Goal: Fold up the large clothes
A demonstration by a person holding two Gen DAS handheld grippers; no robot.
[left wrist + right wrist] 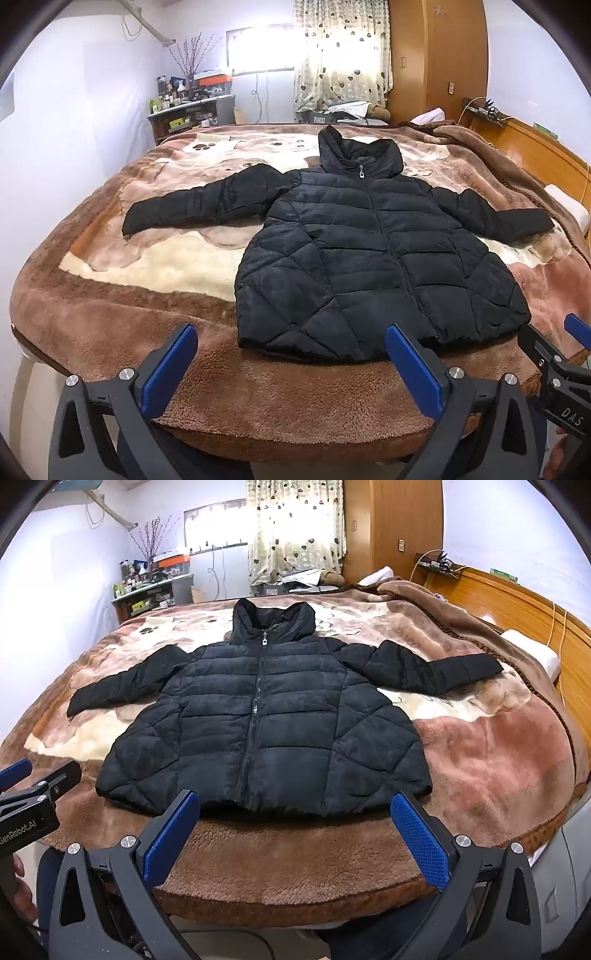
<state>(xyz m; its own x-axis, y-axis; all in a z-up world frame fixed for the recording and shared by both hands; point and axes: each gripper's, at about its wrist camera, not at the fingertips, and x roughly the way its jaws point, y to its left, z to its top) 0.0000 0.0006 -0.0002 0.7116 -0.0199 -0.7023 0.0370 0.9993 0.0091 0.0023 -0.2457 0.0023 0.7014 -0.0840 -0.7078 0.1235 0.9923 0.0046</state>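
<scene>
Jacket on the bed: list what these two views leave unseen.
- Back of the jacket: both views, pressed against the blanket.
- Near hem corner: left view, behind the left tool finger.
- Shelf bottles: too small to identify.

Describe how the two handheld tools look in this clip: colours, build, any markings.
Both match. The left tool and right tool have black angular plastic fingers with triangular cut-outs, silver round bolt heads at the joints, and blue textured pads on the inner faces. White lettering shows on the bodies: "DAS" on the right one seen from the left camera, "enRobot.AI" on the left one seen from the right camera.
</scene>
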